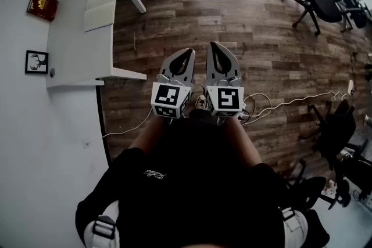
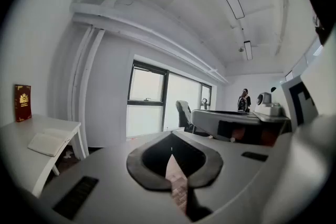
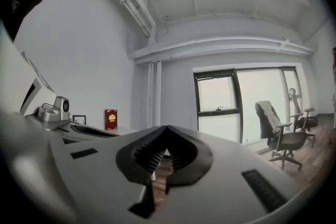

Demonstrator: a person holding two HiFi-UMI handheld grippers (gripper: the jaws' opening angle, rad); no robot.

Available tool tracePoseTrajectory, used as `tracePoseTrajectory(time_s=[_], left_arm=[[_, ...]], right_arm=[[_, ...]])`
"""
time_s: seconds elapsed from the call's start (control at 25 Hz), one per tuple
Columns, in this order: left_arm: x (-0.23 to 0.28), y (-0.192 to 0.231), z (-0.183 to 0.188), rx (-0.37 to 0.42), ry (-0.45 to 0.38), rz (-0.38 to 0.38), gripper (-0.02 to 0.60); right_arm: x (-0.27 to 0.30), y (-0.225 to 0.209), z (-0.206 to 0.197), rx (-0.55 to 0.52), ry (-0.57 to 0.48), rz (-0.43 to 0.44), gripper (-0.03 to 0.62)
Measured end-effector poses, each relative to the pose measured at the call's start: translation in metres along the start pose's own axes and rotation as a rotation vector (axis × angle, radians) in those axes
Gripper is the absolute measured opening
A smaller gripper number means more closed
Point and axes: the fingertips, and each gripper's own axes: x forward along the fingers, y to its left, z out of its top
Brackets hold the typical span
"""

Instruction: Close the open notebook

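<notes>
**Both grippers clenched and empty, notebook out of reach on the far left**

I stand on the wooden floor (image 1: 232, 14) with my left gripper (image 1: 187, 54) and my right gripper (image 1: 214, 47) held close in front of me, side by side and almost touching. Each one is clenched with its jaw tips meeting. In each gripper view only floor shows through the gap behind the tips, so neither holds anything. I judge this to be a carrying posture: tucked together and near my body, they catch on nothing while I am away from the work.

The open notebook (image 1: 100, 7) lies flat, pages up, on the white worktop (image 1: 72, 38) at the far left, well apart from both grippers. It sits toward the far end of the worktop, near the edge that faces the open room. That edge looks like the natural side to approach from, since the worktop's other long side runs along the wall. A red book (image 1: 42, 5) stands upright against that wall beside the notebook, not touching it. A small framed picture (image 1: 36, 61) stands nearer to me.

The closing has not begun. To do it I would first have to get close. Then, I judge, one gripper must unclench or slide under one cover to fold it over.
</notes>
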Motion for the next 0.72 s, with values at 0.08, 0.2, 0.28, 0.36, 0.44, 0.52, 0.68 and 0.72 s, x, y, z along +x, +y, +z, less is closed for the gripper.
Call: tracePoseTrajectory(time_s=[0.08,0.2,0.28,0.36,0.44,0.52,0.68,0.72], left_arm=[[0.007,-0.005,0.001,-0.004,-0.006,0.007,0.003],[0.017,-0.007,0.001,-0.001,0.001,0.030,0.003],[0.020,-0.004,-0.002,0.000,0.018,0.048,0.003],[0.022,0.001,-0.004,-0.004,0.023,0.060,0.003],[0.025,0.011,-0.006,-0.010,0.027,0.076,0.003],[0.028,0.025,-0.008,-0.022,0.034,0.096,0.003],[0.046,0.052,-0.015,-0.061,0.031,0.130,0.003],[0.053,0.060,-0.013,-0.068,0.024,0.137,0.003]], right_arm=[[0.002,-0.011,-0.001,-0.012,0.007,0.007,0.021],[0.011,-0.025,-0.010,-0.024,0.023,0.023,0.021],[0.016,-0.026,-0.013,-0.020,0.028,0.051,0.021],[0.023,-0.019,-0.013,-0.005,0.028,0.096,0.021],[0.033,-0.011,-0.015,0.005,0.034,0.132,0.021],[0.044,-0.005,-0.023,-0.006,0.053,0.158,0.021],[0.068,-0.009,-0.041,-0.052,0.090,0.186,0.021],[0.079,-0.010,-0.040,-0.062,0.093,0.191,0.021]])
